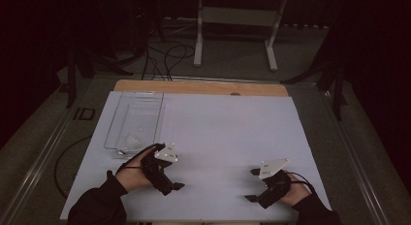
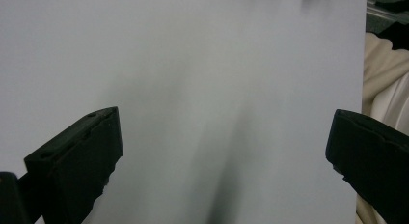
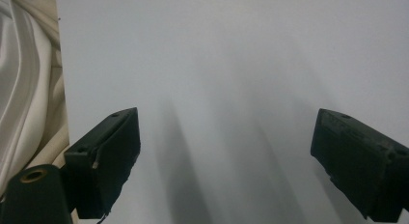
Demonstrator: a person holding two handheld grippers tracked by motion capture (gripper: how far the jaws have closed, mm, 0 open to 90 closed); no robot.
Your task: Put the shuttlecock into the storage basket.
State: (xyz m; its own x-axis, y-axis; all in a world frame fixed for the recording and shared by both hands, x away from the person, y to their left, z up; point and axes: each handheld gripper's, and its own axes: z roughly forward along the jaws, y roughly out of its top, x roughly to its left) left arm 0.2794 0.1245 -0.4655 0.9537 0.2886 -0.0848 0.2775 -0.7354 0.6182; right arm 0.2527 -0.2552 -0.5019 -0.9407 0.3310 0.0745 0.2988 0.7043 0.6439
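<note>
two grippers rest near the front edge of the white surface (image 1: 223, 133), both with jaws spread wide and grasping nothing. the clear tray (image 1: 114, 128) lies along the left edge, its long axis running front to back, with a small pale thing (image 1: 130, 141) in its near end. the left gripper (image 1: 177, 186) sits just beside that end, while the right gripper (image 1: 252, 185) is well apart toward the front right corner, so the left hand looks better placed to reach it.

Both tongs (image 1: 170, 179) (image 1: 253, 185) wide open
</note>
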